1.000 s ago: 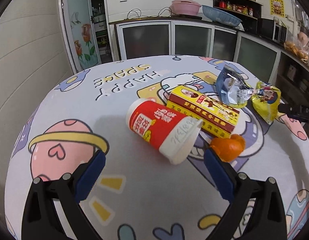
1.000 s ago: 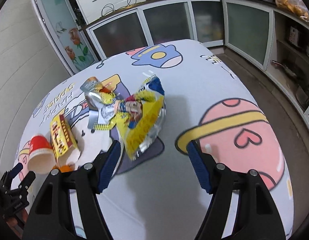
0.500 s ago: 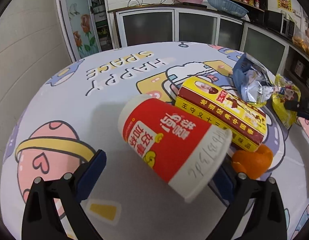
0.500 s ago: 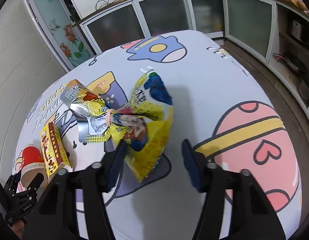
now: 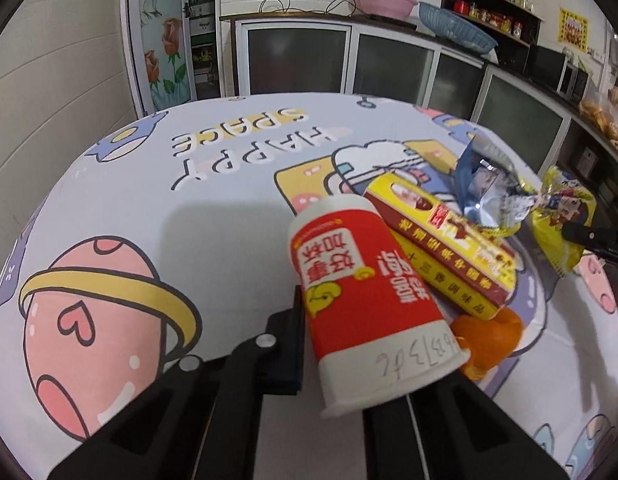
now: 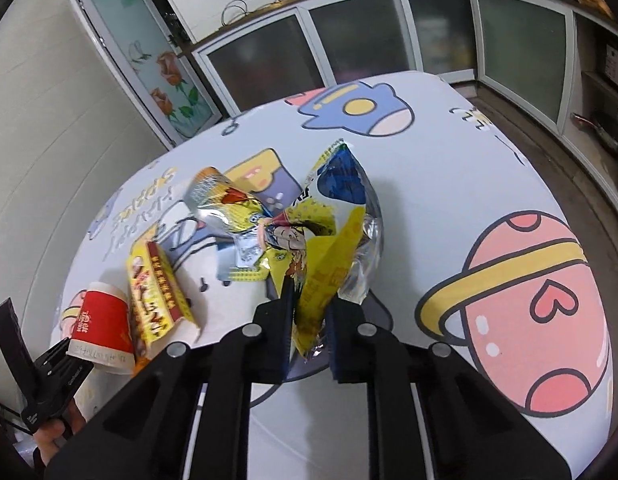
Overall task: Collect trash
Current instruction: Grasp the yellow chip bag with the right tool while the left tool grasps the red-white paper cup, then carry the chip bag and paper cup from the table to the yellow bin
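A red and white paper cup (image 5: 365,300) lies on its side between the jaws of my left gripper (image 5: 373,344), which is shut on it; the right finger is hidden behind the cup. The cup also shows in the right wrist view (image 6: 103,330). My right gripper (image 6: 309,320) is shut on the lower edge of a yellow snack bag (image 6: 329,256). A yellow and red carton (image 5: 441,240) and an orange peel (image 5: 489,336) lie just right of the cup. A silver-blue wrapper (image 5: 489,188) lies behind the carton.
The round table (image 5: 189,208) has a cartoon space cloth. Cabinets with glass doors (image 5: 389,64) stand behind it, with basins on top. A flowered door (image 5: 165,48) is at the back left. The floor (image 6: 549,128) drops off past the table's right edge.
Both grippers have moved forward and closed: the left on the paper cup, the right on the yellow snack bag. One second ago both were open.
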A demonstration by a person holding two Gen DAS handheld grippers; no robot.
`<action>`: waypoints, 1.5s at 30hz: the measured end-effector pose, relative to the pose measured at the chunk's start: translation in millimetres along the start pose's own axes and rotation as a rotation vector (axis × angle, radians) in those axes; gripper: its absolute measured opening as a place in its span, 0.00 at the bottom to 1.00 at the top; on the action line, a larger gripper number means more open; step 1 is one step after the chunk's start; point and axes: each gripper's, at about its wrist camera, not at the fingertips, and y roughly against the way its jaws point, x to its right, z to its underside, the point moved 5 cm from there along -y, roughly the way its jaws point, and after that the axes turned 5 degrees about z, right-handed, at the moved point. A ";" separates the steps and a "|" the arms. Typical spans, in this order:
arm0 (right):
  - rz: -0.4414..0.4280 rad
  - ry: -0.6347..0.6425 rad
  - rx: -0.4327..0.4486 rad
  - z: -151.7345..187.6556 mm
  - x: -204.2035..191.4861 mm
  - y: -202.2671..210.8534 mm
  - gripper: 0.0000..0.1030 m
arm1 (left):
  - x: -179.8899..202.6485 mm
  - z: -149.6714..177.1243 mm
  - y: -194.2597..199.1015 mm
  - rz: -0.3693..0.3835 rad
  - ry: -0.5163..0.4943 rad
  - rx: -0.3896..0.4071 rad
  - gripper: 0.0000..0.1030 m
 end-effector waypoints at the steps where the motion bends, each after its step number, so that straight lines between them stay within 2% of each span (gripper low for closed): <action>1: -0.004 0.005 0.008 -0.3 -2.0 4.5 0.11 | -0.3 -0.4 3.0 0.006 0.005 0.003 0.04; 14: -0.045 0.020 0.041 2.6 -13.1 46.3 0.05 | 0.4 0.0 48.4 0.040 0.011 0.057 0.02; 25: -0.055 0.040 0.059 23.3 -11.0 89.7 0.04 | 6.6 15.0 93.6 0.079 0.007 0.096 0.01; 36: -0.082 0.047 0.080 72.0 2.8 154.4 0.04 | 44.9 45.4 138.2 0.179 -0.038 0.121 0.01; 45: -0.066 0.024 0.097 132.3 36.1 210.8 0.04 | 101.4 79.5 165.5 0.285 -0.115 0.118 0.01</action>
